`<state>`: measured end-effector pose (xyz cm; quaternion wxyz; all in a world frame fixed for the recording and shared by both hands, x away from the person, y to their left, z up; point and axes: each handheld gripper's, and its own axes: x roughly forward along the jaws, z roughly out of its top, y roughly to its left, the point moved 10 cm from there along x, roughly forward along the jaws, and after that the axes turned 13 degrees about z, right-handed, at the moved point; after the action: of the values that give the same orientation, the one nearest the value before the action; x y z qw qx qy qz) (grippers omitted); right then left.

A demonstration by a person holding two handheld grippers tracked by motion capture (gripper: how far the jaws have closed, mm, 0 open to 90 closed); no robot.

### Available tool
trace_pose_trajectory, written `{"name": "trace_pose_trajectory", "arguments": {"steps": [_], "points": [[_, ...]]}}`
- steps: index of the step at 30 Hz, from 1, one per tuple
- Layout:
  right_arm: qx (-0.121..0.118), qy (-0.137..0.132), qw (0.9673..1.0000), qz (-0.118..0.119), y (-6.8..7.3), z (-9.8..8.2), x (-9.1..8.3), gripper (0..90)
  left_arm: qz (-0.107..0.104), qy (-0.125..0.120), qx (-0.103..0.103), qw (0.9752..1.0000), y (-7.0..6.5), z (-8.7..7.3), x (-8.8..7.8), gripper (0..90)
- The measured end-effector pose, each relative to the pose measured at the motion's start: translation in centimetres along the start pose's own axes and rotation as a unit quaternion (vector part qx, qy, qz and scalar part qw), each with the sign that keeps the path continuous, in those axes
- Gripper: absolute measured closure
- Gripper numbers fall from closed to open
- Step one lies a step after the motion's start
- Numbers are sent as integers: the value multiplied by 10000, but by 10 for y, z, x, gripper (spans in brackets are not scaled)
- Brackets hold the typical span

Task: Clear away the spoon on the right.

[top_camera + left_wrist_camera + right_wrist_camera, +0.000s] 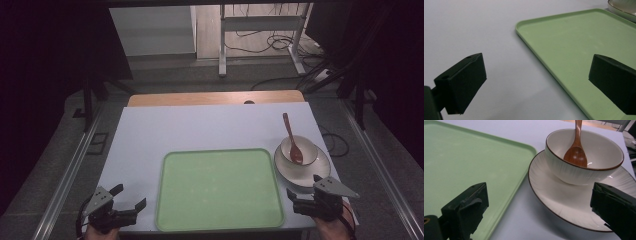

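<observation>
Nothing moved yet: tray bare. Bowl with spoon sits on plate, right of tray on table. Right gripper just short of plate, jaws apart, empty. Left gripper idle, jaws apart

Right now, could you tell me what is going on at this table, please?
A person holds a pair of black tongs in each hand at the near edge of the white table. Both the left tongs and the right tongs are open and hold nothing. Between them lies an empty pale green rectangular tray. Just ahead of the right tongs, a brown wooden spoon rests in a white ceramic bowl on a white plate.
</observation>
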<state>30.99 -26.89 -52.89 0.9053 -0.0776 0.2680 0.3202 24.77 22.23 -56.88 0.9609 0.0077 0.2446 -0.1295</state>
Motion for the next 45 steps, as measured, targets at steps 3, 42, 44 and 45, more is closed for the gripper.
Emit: {"name": "trace_pose_trajectory", "arguments": {"steps": [3,42,44,45], "points": [[-42,32,10000,-6,-1,3,1,16,7,2,-6,10000,0,0,0,8],[122,126,9997,169,-29,38,21,0,38,38,33,10000,0,-1,2,11],[139,104,9998,137,-31,41,23,0,41,36,39,10000,0,-1,2,11],[139,106,9998,123,-32,42,23,0,44,32,36,10000,0,-1,2,11]]}}
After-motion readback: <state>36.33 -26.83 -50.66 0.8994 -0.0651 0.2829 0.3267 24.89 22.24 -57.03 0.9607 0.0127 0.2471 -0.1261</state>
